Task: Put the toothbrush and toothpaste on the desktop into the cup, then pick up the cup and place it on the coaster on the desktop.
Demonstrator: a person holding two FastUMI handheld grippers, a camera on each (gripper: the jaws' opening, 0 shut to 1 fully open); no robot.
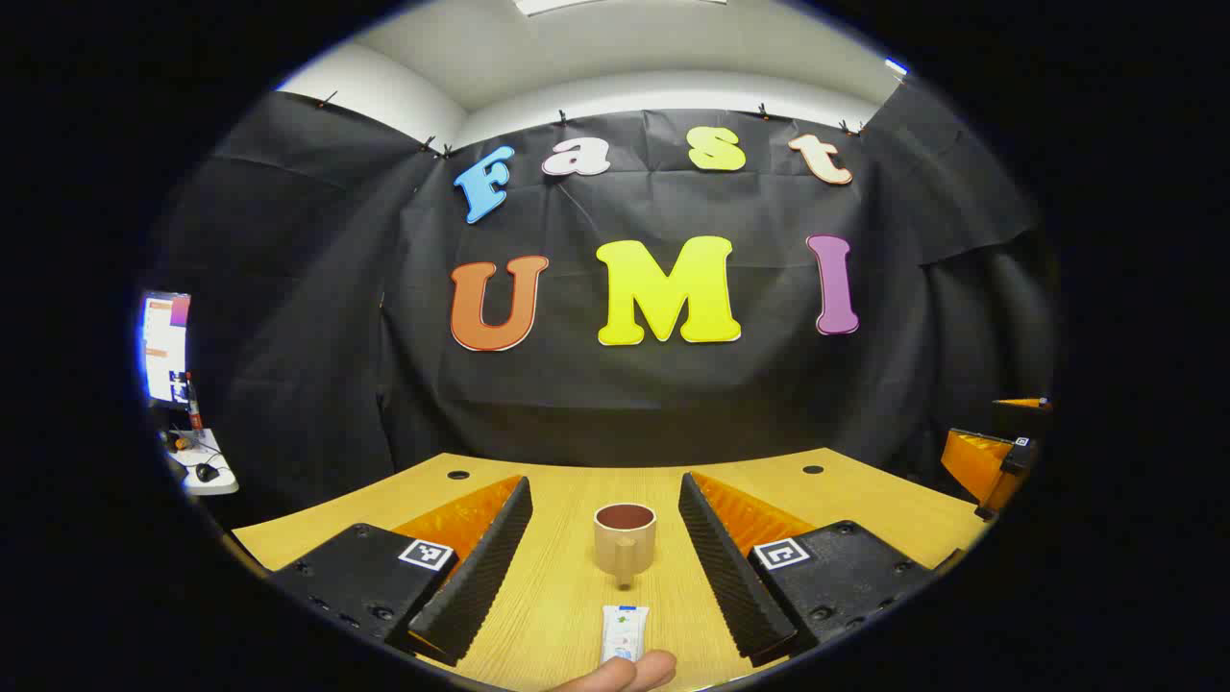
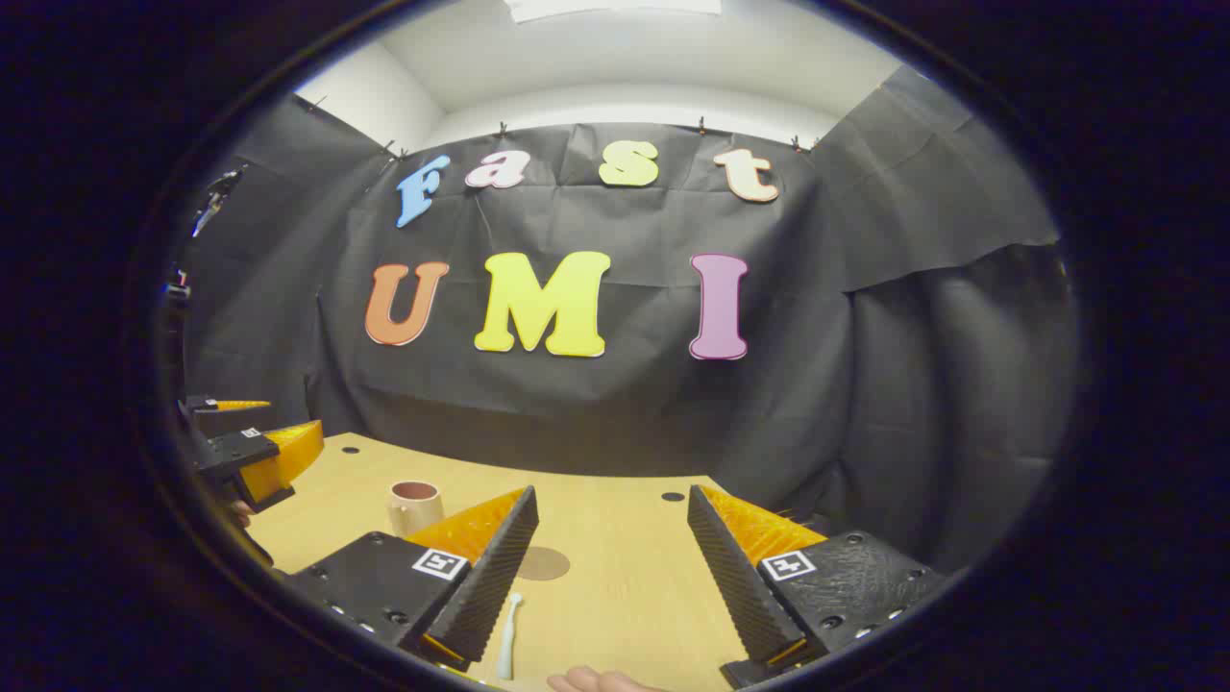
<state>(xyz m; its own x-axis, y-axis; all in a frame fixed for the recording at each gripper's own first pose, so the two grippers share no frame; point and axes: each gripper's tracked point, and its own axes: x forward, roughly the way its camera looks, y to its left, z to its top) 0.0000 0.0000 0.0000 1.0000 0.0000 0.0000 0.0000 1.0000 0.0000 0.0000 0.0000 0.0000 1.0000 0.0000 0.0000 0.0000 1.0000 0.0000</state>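
A beige cup (image 1: pixel 624 540) with a dark inside stands upright on the wooden desk (image 1: pixel 865 509), its handle toward me, straight ahead of my left gripper (image 1: pixel 607 615), which is open above the desk. A white toothpaste tube (image 1: pixel 624 631) lies flat between the left gripper's fingers, with a fingertip (image 1: pixel 629 673) touching its near end. In the right gripper view the cup (image 2: pixel 415 505) stands at the left, a round brown coaster (image 2: pixel 541 563) lies flat near the middle, and a pale toothbrush (image 2: pixel 508 637) rests by the left finger of my open right gripper (image 2: pixel 605 615).
The other gripper (image 2: pixel 255 457) hangs at the left edge of the right gripper view. A side table with a monitor (image 1: pixel 165 348) stands far left. Cable holes (image 1: pixel 813 470) mark the desk's back edge. A hand (image 2: pixel 601 681) shows at the near edge.
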